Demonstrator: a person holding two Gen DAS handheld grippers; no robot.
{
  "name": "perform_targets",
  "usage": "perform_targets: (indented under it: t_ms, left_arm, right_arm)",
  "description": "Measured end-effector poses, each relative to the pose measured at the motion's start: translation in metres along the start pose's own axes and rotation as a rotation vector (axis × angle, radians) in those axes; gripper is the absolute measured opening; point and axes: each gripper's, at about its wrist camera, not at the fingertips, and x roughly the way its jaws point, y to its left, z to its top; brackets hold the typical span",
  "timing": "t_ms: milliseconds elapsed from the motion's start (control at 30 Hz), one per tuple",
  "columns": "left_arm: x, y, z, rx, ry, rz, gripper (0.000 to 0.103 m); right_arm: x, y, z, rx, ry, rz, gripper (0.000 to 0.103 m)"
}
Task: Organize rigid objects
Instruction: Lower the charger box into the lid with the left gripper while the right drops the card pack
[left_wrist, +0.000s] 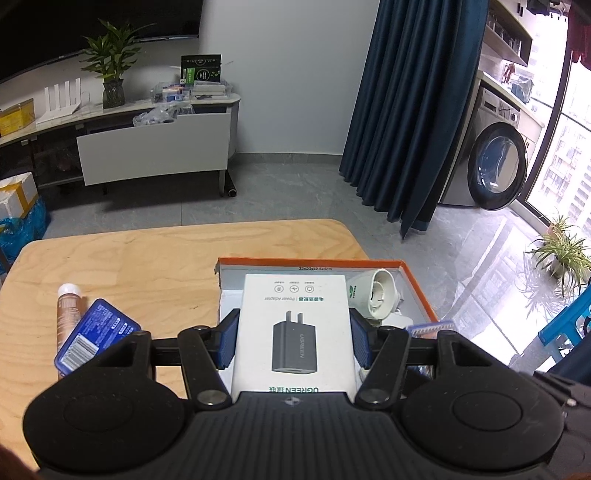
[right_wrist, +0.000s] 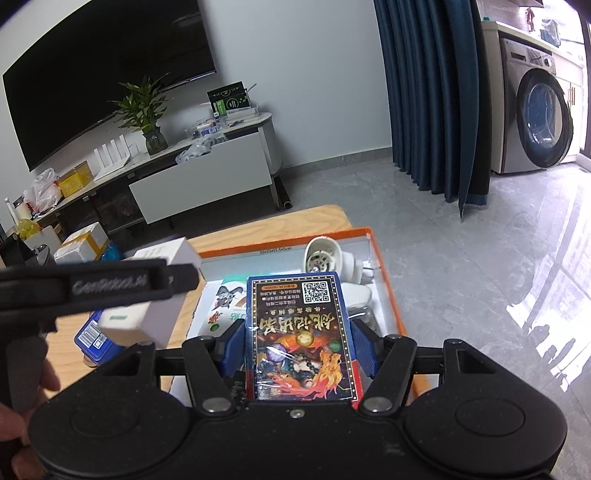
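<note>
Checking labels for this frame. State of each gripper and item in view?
left gripper: shut on white adapter box
white adapter box: held, over the orange tray
right gripper: shut on blue card box
blue card box: held, over the tray
orange tray: open, partly filled
white round device: in tray, on its side
blue tin: on table, outside tray
brown tube: lying on table, capped

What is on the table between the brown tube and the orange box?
A blue tin lies right next to the tube. After it there is only bare wooden table up to the orange box. The left wrist view shows this.
</note>
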Motion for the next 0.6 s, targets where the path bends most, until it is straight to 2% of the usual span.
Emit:
perform_targets:
  t_ms: [300, 333, 367, 600]
  left_arm:
    - [0.02, 0.002, 0.011, 0.003, 0.02, -0.01, 0.06]
    - [0.022, 0.002, 0.012, 0.004, 0.023, -0.012, 0.06]
    - [0.025, 0.002, 0.013, 0.003, 0.027, -0.018, 0.06]
    - [0.042, -0.009, 0.017, 0.022, 0.055, -0.055, 0.06]
  right_arm:
    - [0.017, 0.006, 0.0, 0.009, 0.037, 0.009, 0.075]
    - [0.017, 0.006, -0.001, 0.01, 0.033, 0.014, 0.075]
    - [0.017, 0.005, -0.001, 0.008, 0.024, 0.014, 0.079]
    - [0.011, 0.0, -0.004, -0.002, -0.006, -0.03, 0.08]
